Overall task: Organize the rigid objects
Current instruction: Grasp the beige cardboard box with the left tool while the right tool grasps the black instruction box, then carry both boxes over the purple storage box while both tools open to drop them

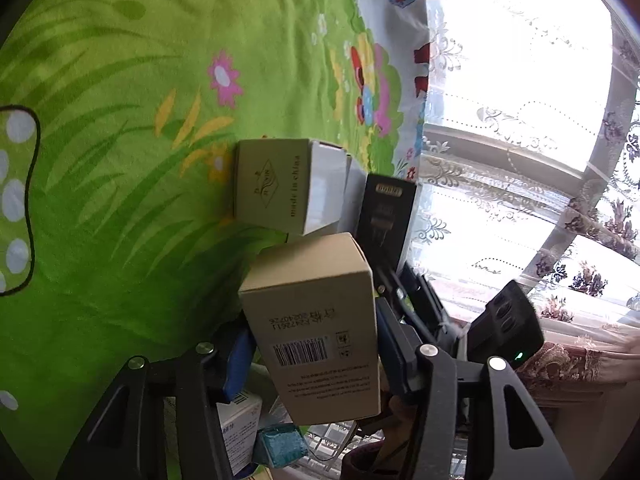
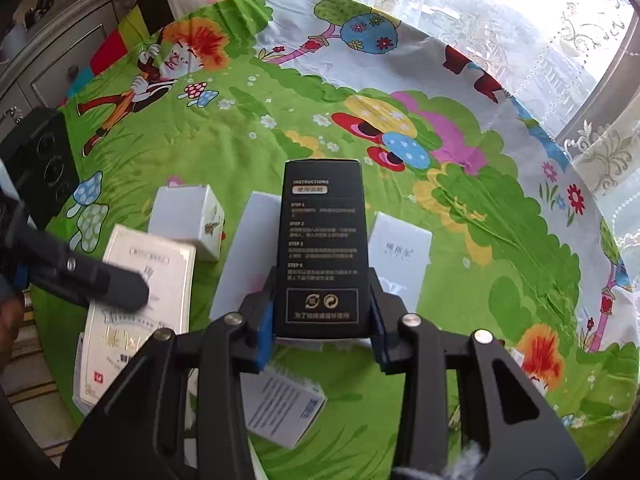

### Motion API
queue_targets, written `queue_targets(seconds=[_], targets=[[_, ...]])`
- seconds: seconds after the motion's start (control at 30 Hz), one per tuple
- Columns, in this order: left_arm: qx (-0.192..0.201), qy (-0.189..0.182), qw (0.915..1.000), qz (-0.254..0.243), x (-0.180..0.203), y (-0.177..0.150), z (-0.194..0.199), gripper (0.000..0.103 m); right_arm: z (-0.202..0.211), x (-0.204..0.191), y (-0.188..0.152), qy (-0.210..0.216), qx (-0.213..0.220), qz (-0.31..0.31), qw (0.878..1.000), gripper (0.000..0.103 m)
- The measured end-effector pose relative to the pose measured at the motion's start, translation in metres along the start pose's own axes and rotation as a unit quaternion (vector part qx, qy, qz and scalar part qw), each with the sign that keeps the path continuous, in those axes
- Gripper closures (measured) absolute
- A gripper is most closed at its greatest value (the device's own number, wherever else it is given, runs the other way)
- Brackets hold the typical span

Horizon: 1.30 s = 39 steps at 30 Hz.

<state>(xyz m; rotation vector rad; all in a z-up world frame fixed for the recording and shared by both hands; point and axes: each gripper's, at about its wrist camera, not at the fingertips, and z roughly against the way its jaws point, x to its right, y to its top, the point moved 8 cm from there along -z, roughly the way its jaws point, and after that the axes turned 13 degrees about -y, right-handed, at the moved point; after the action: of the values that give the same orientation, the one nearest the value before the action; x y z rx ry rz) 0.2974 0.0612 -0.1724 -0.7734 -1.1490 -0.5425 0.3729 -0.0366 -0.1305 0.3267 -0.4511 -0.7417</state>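
In the left wrist view my left gripper (image 1: pixel 314 354) is shut on a brown cardboard box (image 1: pixel 316 320) with a barcode, its blue pads pressed on both sides. The box hangs tilted above the green cloth. My right gripper (image 2: pixel 320 330) is shut on a tall black box (image 2: pixel 322 248) printed with instructions, held by its lower end. From the left wrist that black box (image 1: pixel 386 220) shows just right of the brown one. One finger (image 2: pixel 100 284) of the left gripper reaches in from the left of the right wrist view.
A beige box (image 1: pixel 272 184) marked "made in china" lies ahead of the brown one. Around the black box lie a white cube box (image 2: pixel 188 220), a flat white box (image 2: pixel 400 256), a cream box (image 2: pixel 136 320) with gold lettering and a white leaflet box (image 2: pixel 284 404). A lace curtain (image 2: pixel 520 20) hangs behind the table.
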Motion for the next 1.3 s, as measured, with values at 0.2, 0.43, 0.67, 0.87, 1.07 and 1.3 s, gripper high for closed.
queue_targets(seconds=[0.2, 0.43, 0.67, 0.87, 1.07, 1.3], targets=[[0.009, -0.015, 0.9995, -0.025, 0.016, -0.007, 0.015, 0.051, 0.034, 0.004, -0.014, -0.01, 0.012, -0.066, 0.998, 0.06], [0.027, -0.012, 0.9957, -0.088, 0.04, -0.025, 0.045, 0.051, 0.079, -0.008, -0.032, -0.019, 0.031, -0.123, 0.992, 0.06], [0.065, 0.105, 0.9642, -0.235, 0.062, -0.048, 0.087, 0.051, 0.121, -0.038, -0.05, -0.018, 0.043, -0.174, 0.984, 0.06], [0.093, 0.212, 0.904, -0.359, 0.068, -0.073, 0.119, 0.051, 0.138, -0.068, -0.063, -0.012, 0.035, -0.202, 0.979, 0.06], [0.12, 0.286, 0.8533, -0.419, 0.064, -0.098, 0.159, 0.051, 0.154, -0.103, -0.069, 0.008, 0.035, -0.213, 0.976, 0.06], [0.15, 0.335, 0.8174, -0.444, 0.055, -0.117, 0.205, 0.051, 0.17, -0.151, -0.065, 0.035, 0.038, -0.204, 0.978, 0.06]])
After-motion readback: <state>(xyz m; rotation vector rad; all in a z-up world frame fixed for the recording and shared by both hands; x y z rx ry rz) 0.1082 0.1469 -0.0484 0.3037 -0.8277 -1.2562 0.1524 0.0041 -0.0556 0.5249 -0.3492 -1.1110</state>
